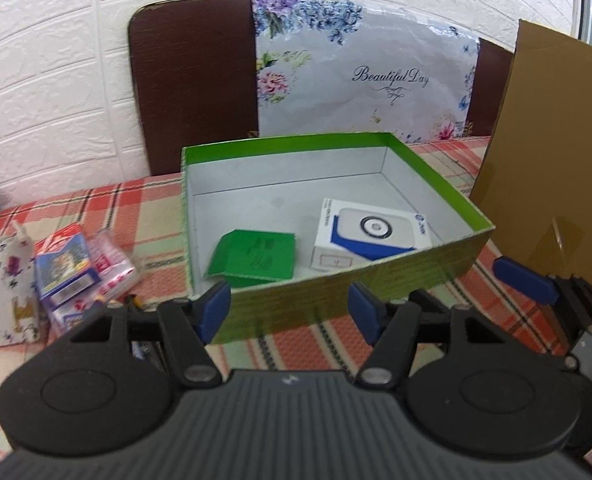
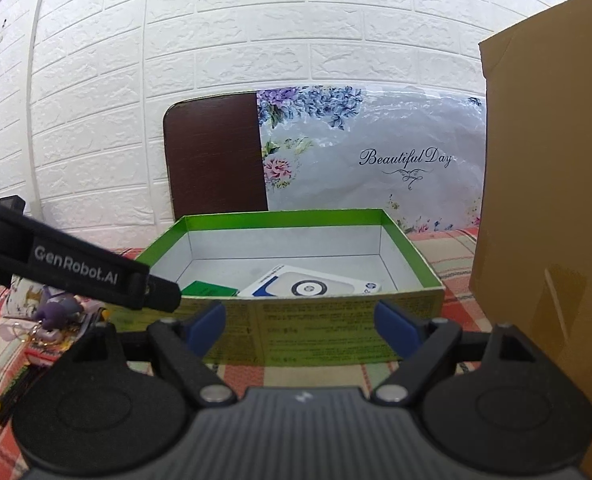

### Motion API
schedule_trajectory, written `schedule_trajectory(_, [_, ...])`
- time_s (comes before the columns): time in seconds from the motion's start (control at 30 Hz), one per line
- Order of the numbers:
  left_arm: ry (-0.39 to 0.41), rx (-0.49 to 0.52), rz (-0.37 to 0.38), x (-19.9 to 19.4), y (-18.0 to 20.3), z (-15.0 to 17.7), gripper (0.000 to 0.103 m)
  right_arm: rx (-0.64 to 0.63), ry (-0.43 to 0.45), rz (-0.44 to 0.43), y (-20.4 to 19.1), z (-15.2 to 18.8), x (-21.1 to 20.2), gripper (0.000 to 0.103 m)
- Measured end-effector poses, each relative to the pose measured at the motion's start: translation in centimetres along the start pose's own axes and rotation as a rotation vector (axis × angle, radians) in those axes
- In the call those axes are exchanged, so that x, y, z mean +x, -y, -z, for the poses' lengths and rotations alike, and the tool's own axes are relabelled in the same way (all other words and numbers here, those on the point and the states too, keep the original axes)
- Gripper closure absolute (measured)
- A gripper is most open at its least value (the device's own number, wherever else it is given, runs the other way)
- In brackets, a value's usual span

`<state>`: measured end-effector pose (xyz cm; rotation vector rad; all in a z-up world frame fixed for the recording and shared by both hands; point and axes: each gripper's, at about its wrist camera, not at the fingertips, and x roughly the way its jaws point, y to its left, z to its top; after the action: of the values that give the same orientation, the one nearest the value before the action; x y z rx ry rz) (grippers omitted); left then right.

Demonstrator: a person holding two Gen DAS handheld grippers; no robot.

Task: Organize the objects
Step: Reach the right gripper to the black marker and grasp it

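Note:
A green open box (image 1: 375, 280) stands on the plaid tablecloth; it also shows in the right wrist view (image 2: 335, 336). Inside lie a white and blue device carton (image 1: 369, 236) (image 2: 311, 286) and a green card (image 1: 256, 256) (image 2: 208, 289). My left gripper (image 1: 290, 314) is open and empty, just in front of the box's near wall. My right gripper (image 2: 299, 326) is open and empty, also before the near wall; one of its fingers (image 1: 523, 276) shows at the right in the left wrist view. The left gripper's body (image 2: 76, 268) crosses the right wrist view.
Left of the box lie a floral pouch (image 1: 6, 280), card packs in plastic (image 1: 72, 272), a purple keychain figure (image 2: 56, 312) and pens (image 2: 12, 392). A brown cardboard sheet (image 1: 543, 168) (image 2: 547, 240) stands at right. A floral bag (image 1: 359, 84) leans on a dark board at the wall.

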<state>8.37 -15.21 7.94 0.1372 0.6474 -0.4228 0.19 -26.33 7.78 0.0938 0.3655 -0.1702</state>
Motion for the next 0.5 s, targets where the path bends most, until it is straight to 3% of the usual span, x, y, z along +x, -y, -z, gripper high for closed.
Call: schedule_trajectory(0.5, [-0.036, -0.076, -0.122, -2.9, -3.7, 3.6, 0.036, -0.045, -0.027, -0.082, -3.1, 0.7, -2.6, 0.018])
